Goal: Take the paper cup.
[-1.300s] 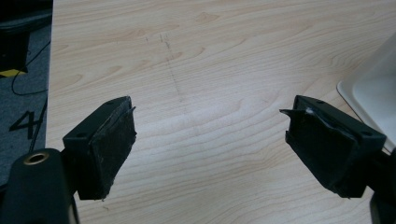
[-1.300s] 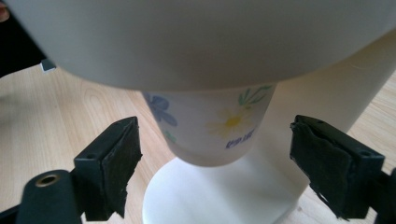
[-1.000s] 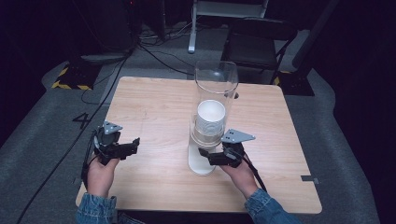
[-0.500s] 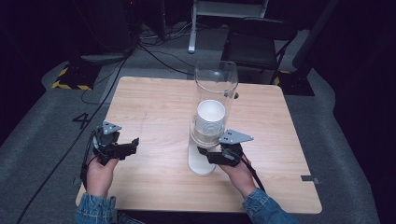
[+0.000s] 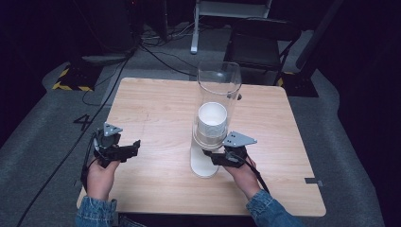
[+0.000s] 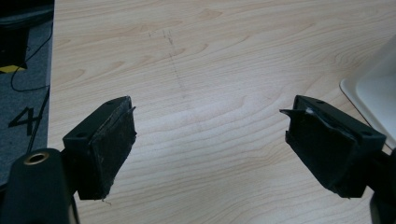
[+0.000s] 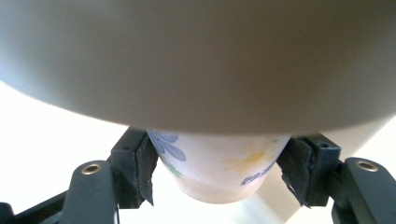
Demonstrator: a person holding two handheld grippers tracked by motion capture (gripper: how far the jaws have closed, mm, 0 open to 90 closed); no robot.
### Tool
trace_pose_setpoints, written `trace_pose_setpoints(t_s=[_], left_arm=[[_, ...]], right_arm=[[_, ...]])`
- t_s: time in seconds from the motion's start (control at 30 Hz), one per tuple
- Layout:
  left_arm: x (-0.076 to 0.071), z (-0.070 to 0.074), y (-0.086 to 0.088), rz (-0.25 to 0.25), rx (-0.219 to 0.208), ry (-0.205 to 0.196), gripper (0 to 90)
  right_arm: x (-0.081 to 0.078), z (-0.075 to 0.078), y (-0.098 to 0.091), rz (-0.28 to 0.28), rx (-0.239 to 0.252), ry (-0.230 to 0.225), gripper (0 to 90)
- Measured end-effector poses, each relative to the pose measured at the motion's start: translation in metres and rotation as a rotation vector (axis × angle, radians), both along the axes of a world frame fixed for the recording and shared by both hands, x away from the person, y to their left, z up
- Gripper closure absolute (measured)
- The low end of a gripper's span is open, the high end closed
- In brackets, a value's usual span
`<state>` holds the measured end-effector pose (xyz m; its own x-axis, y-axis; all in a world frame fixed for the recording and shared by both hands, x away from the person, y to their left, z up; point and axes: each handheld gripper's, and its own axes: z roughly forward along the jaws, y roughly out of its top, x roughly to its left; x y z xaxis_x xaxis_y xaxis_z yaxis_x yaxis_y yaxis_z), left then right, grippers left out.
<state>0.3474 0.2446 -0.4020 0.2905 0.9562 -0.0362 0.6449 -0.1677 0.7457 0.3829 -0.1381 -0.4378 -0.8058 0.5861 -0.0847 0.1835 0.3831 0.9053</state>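
Observation:
A tall clear tube stands on a white base at the middle of the wooden table, with a stack of white paper cups inside it. My right gripper reaches in from the right under the tube. In the right gripper view its pads press both sides of a flower-printed paper cup that hangs below the tube's grey underside; the right gripper is shut on that cup. My left gripper rests low at the table's left, and its jaws stand wide open over bare wood.
The corner of the white base shows at the right edge of the left gripper view. A black chair and cables lie on the floor beyond the table's far edge. Grey carpet surrounds the table.

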Motion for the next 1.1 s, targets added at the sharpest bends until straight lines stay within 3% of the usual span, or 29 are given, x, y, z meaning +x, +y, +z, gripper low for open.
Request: trace_pose_setpoints(t_s=[0.5,0.63,0.67,0.73,1.1], left_arm=[[0.001,-0.001,0.0,0.0,-0.001,0.003,15.8],[0.001,-0.001,-0.001,-0.002,-0.002,0.005,15.8],[0.001,-0.001,-0.001,-0.002,-0.001,0.005,15.8],[0.001,-0.001,-0.001,-0.002,-0.002,0.006,15.8],[0.001,-0.003,-0.001,-0.002,0.002,0.012,15.8]], right_arm=[[-0.004,-0.003,0.002,-0.014,0.025,0.031,34.7],[-0.005,-0.005,0.004,0.0,0.05,0.064,34.8],[-0.003,-0.007,0.004,0.017,0.073,0.108,34.9],[-0.003,-0.008,0.004,0.016,0.065,0.118,34.9],[-0.003,-0.018,0.002,0.019,0.037,0.074,34.7]])
